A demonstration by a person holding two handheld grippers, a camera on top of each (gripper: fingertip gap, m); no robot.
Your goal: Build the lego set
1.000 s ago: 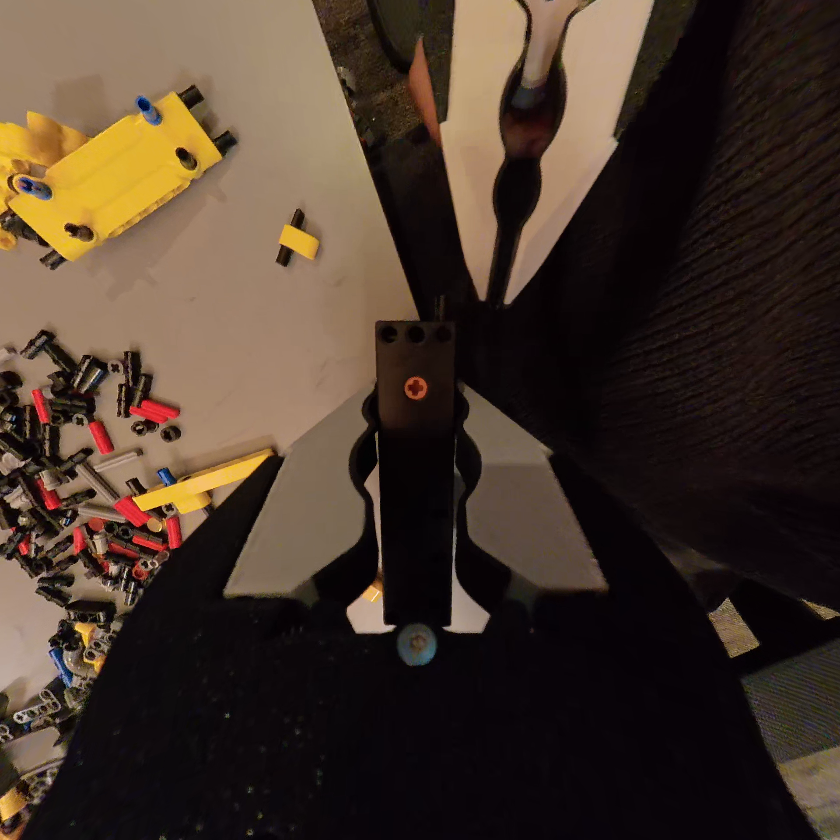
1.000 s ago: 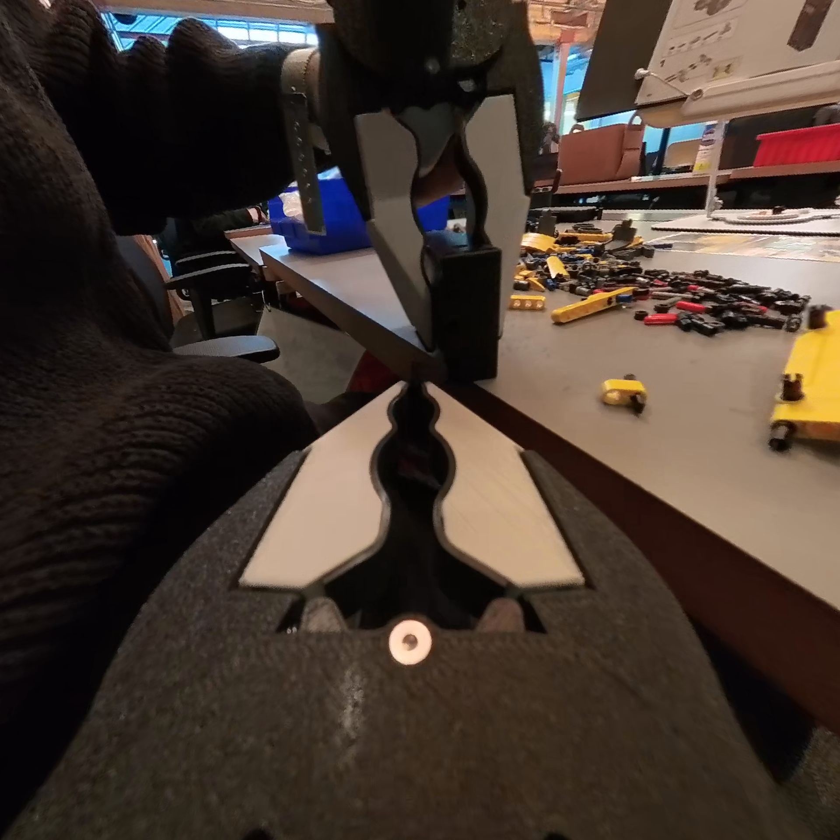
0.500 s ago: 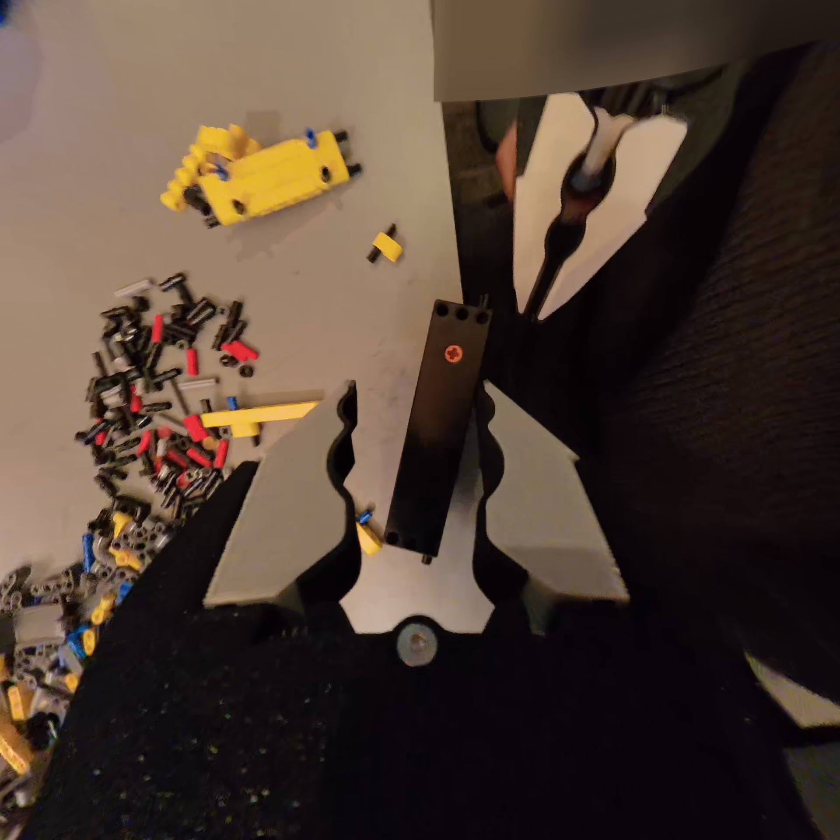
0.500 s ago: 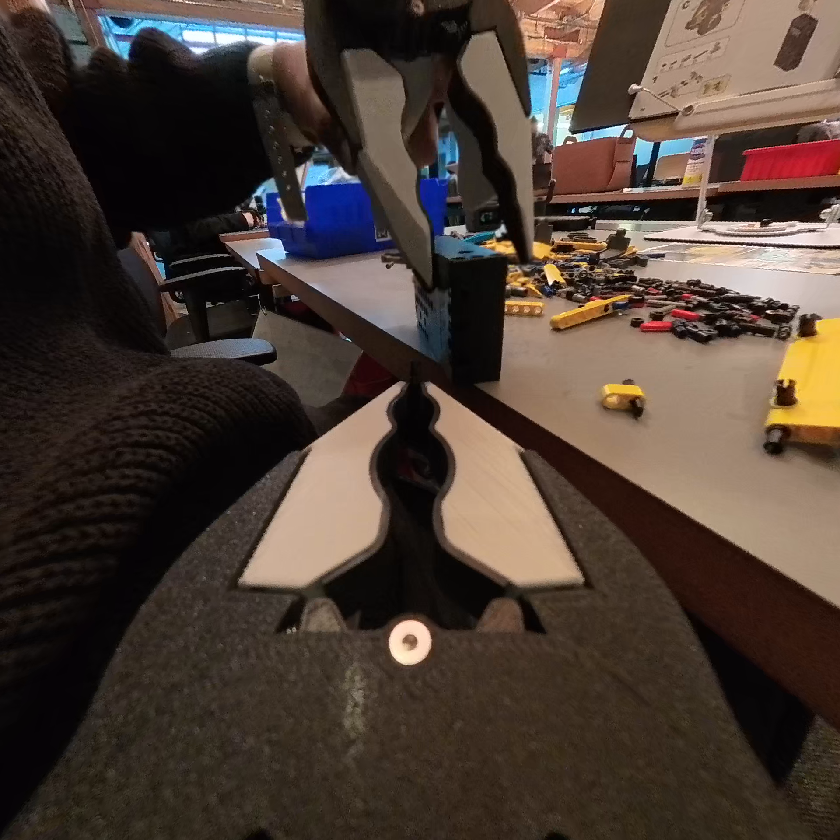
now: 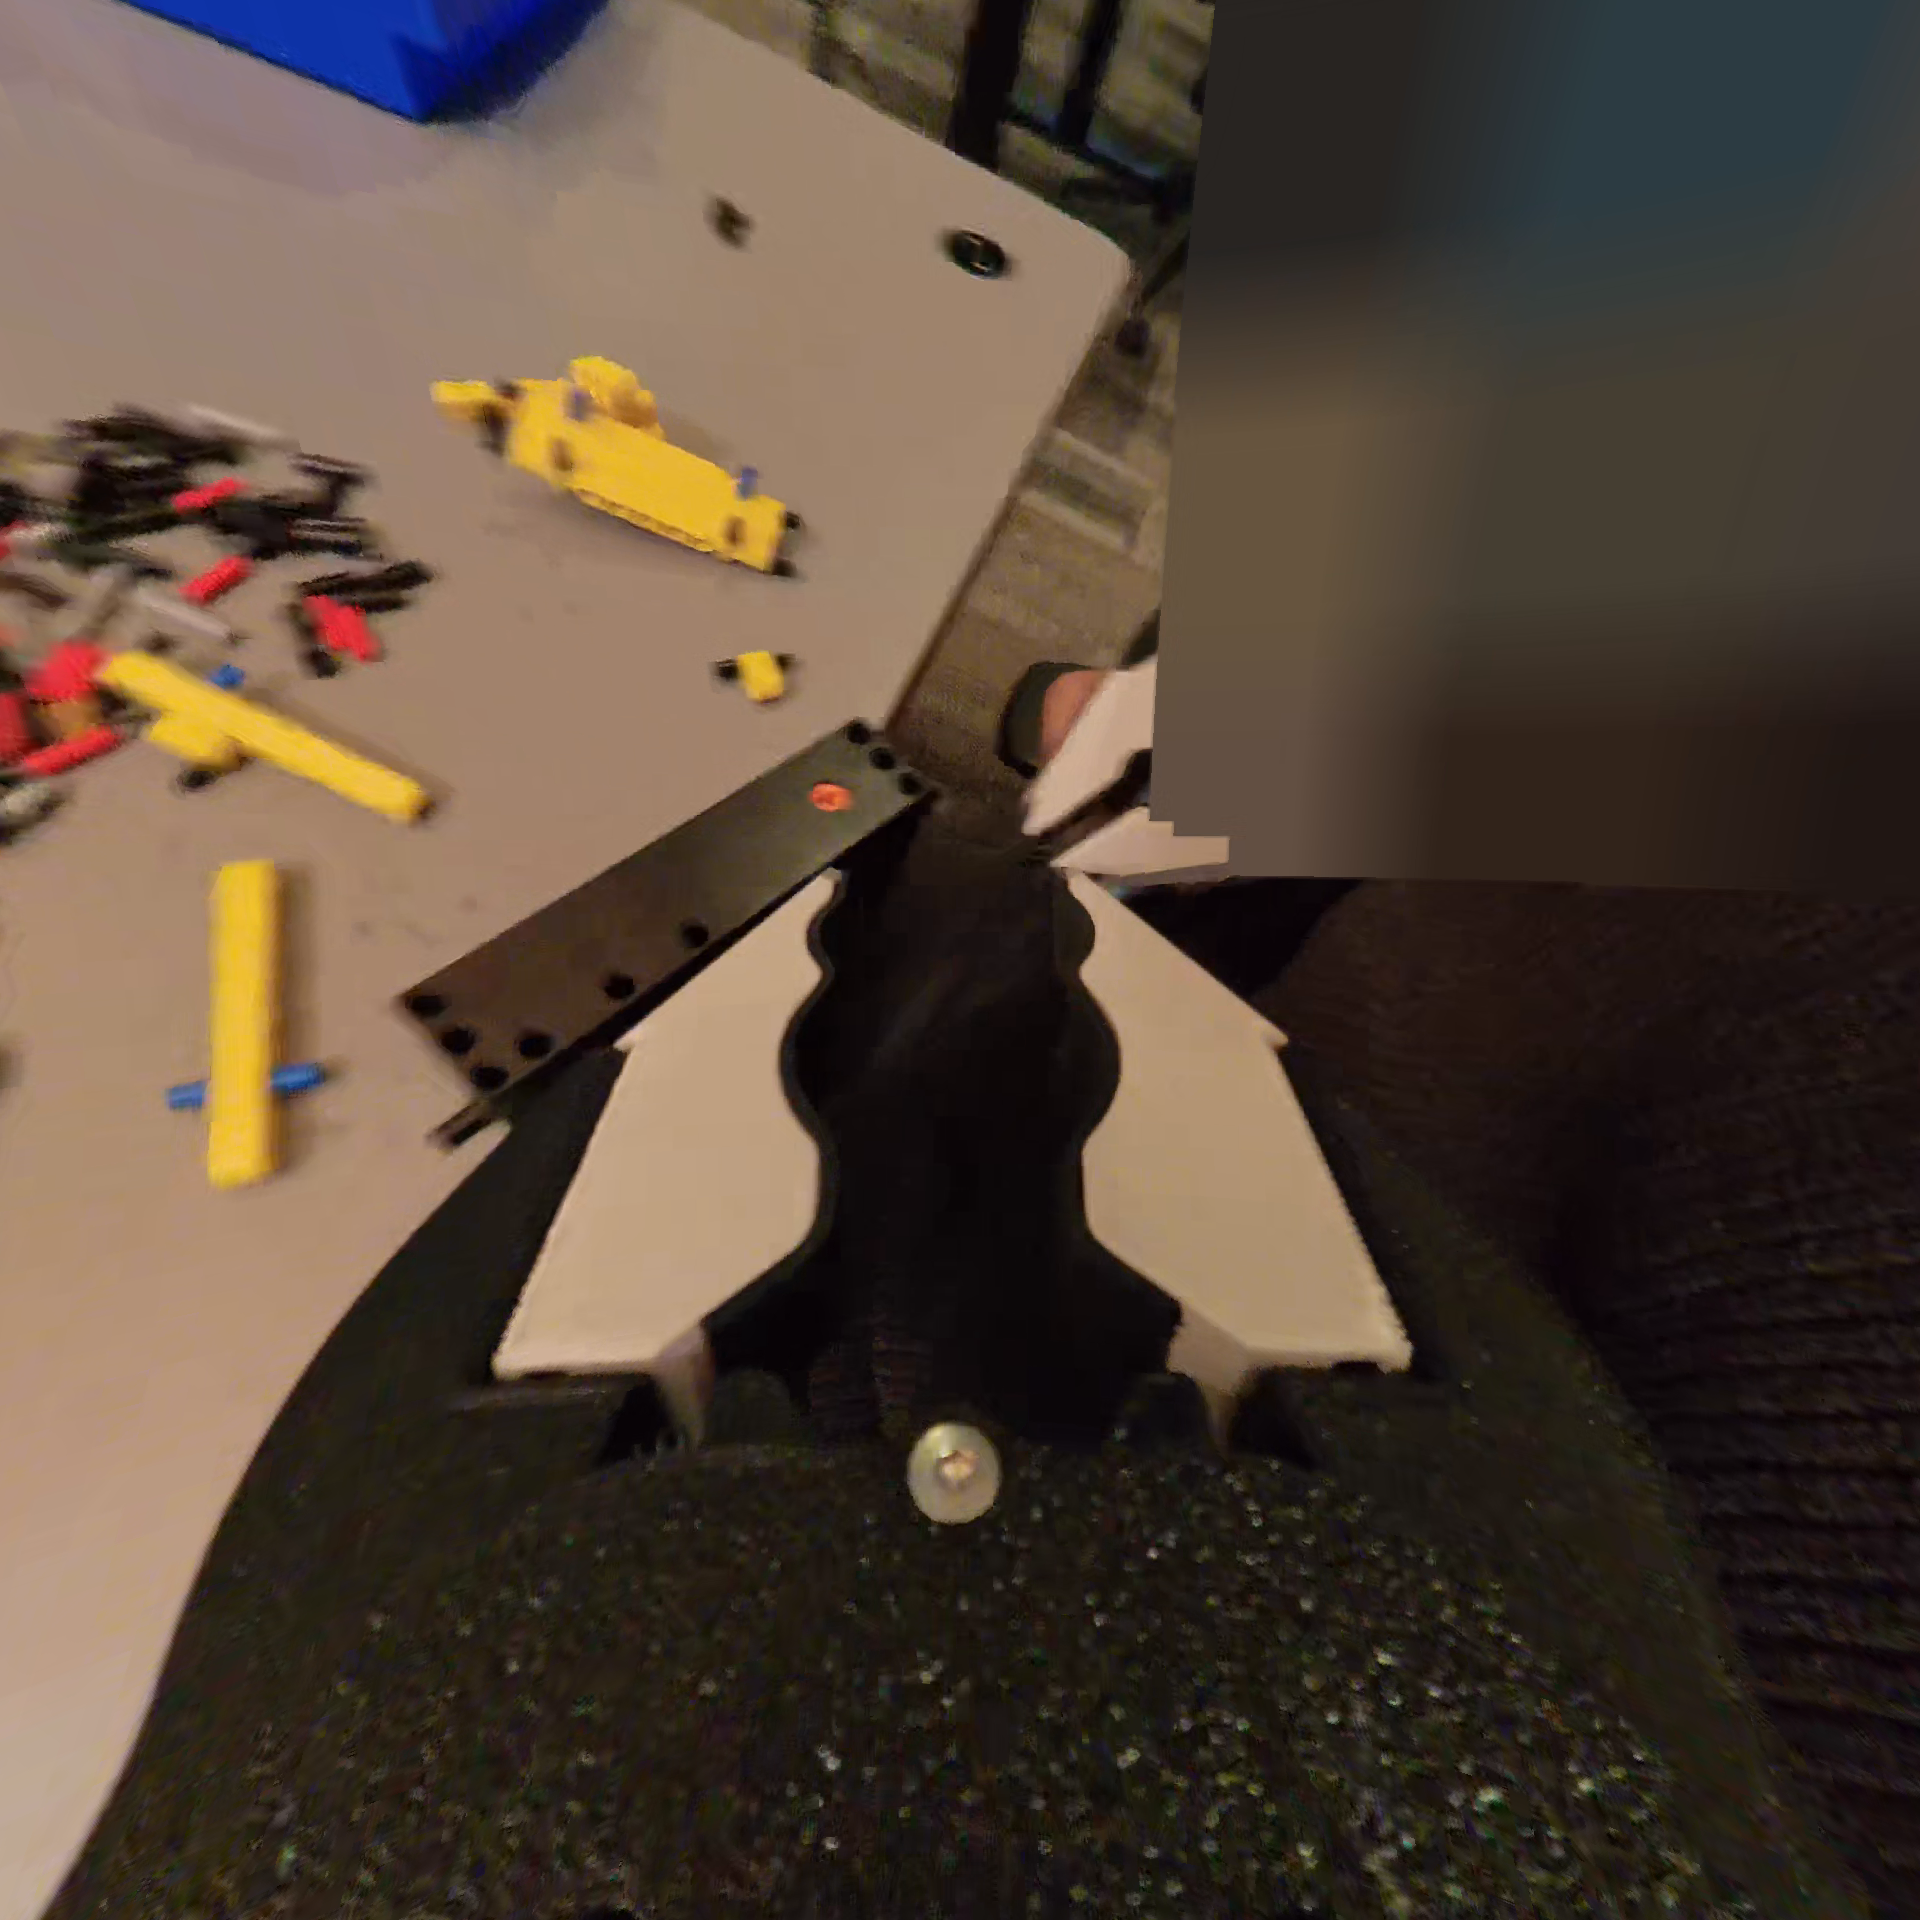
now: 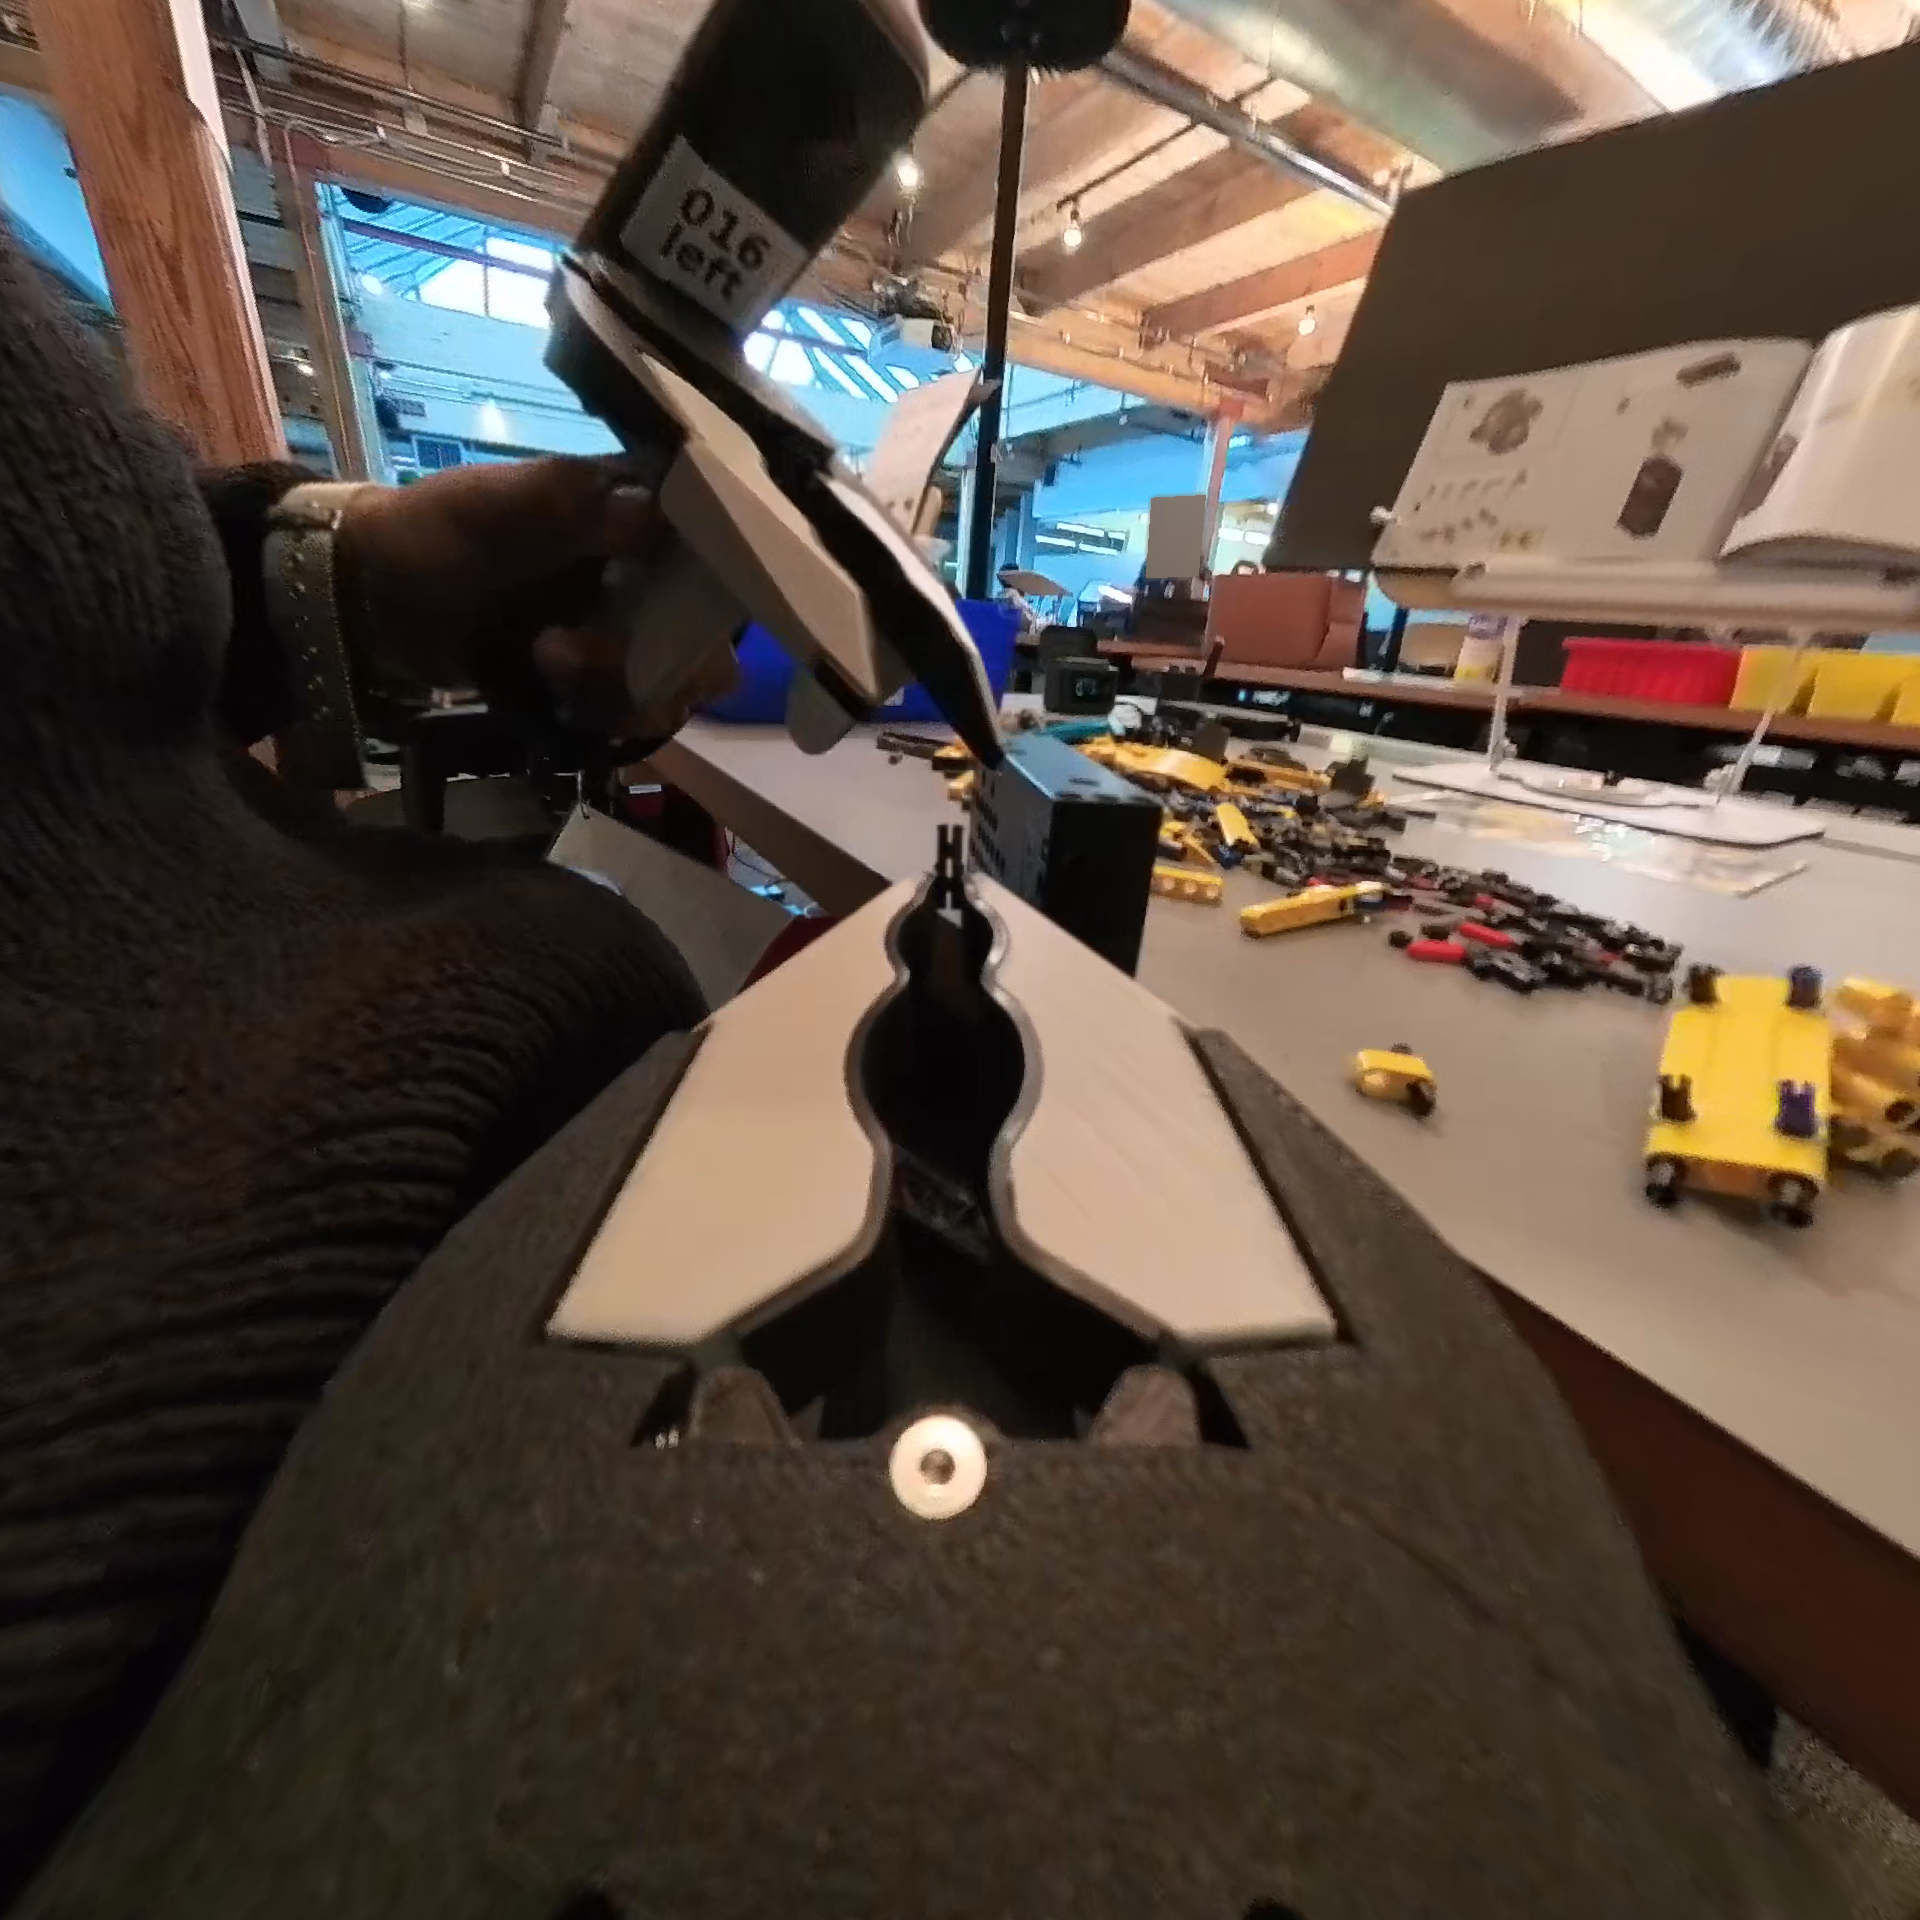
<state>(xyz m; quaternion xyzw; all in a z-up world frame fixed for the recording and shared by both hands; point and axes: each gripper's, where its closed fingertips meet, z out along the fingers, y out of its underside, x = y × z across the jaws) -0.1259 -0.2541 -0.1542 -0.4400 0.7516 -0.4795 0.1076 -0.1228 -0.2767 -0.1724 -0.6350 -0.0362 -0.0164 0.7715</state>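
The left gripper [image 5: 956, 894] is open and empty, just beside the black block [image 5: 665, 935] at the table [image 5: 520, 260] edge, while the right gripper [image 6: 948, 904] clamps a small black pin [image 6: 948, 847] near that block.

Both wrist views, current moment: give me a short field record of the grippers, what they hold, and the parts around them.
left gripper: open, holding nothing; one fingertip at the top edge of the black block
right gripper: shut on a small black pin, just off the table's edge, close to the block
black block: on the grey table, near its edge
nearby parts: small yellow connector, yellow assembly, pile of loose parts
background: open booklet on a stand
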